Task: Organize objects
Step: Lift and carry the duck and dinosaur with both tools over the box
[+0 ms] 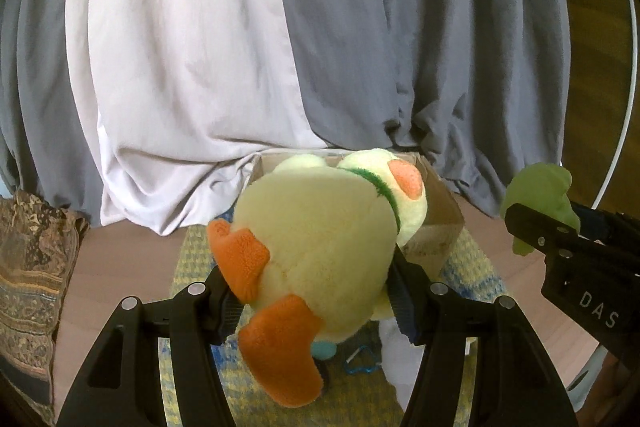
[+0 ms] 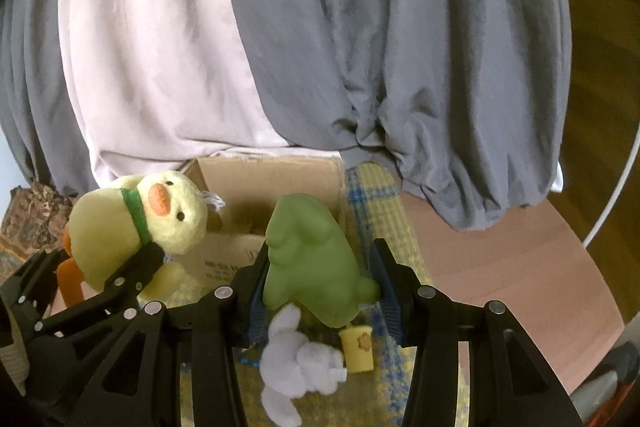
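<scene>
A yellow plush duck [image 1: 316,243] with orange feet and a green collar hangs in the air, my left gripper [image 1: 312,299] shut on its body. The duck [image 2: 132,223] also shows at the left of the right wrist view, head toward an open cardboard box [image 2: 276,179]. My right gripper [image 2: 320,283] is shut on a green soft toy [image 2: 308,259], held above the mat just in front of the box. From the left wrist view the green toy [image 1: 540,195] appears at the right, and the box [image 1: 440,211] sits behind the duck. A white plush rabbit [image 2: 296,367] and a small yellow cup [image 2: 358,347] lie on the mat below.
A yellow and blue woven mat [image 2: 384,211] covers part of a round wooden table [image 2: 500,267]. Grey and white curtains [image 1: 280,47] hang right behind the box. A patterned cushion [image 1: 28,267] lies at the left. A blue carabiner [image 1: 362,363] rests on the mat.
</scene>
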Motion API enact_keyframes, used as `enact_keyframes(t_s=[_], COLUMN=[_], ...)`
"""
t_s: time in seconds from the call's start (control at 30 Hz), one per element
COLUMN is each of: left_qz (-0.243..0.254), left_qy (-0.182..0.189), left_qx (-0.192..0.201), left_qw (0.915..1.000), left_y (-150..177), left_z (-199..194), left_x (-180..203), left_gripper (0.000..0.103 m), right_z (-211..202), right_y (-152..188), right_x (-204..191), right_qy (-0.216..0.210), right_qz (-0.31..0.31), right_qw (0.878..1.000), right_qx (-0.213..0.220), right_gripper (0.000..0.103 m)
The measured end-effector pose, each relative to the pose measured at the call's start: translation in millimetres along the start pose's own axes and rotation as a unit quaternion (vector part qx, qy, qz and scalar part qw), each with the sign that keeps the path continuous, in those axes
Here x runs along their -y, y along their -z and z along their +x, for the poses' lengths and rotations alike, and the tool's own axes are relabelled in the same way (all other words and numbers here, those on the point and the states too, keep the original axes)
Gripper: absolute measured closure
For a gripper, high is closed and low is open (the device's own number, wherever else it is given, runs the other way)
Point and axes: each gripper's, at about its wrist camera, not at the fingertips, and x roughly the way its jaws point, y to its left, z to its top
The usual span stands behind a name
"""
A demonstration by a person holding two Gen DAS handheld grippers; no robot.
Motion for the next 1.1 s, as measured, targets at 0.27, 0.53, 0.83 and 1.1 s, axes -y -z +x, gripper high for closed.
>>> enact_keyframes(t_s=[0.27, 0.53, 0.83, 1.1], left_qz=[0.005, 0.007, -0.002, -0.002], left_qy=[-0.014, -0.015, -0.018, -0.014], left_qx=[0.01, 0.007, -0.016, -0.032], left_qw=[0.9998, 0.9998, 0.9997, 0.9994], left_y=[-27, -41, -49, -58], left_z=[7, 20, 43, 64], left_x=[-6, -10, -21, -23], left_gripper=[0.042, 0.042, 0.042, 0.042], right_z=[11, 30, 60, 78], right_y=[-25, -41, -52, -60], right_x=[1, -4, -5, -9], right_qy=[-0.006, -0.008, -0.014, -0.007], right_qz=[0.001, -0.002, 0.013, 0.007], right_qw=[1.0, 1.0, 0.998, 0.998], right_qx=[-0.007, -0.025, -0.056, -0.068], right_gripper=[0.056, 0.056, 0.056, 0.056])
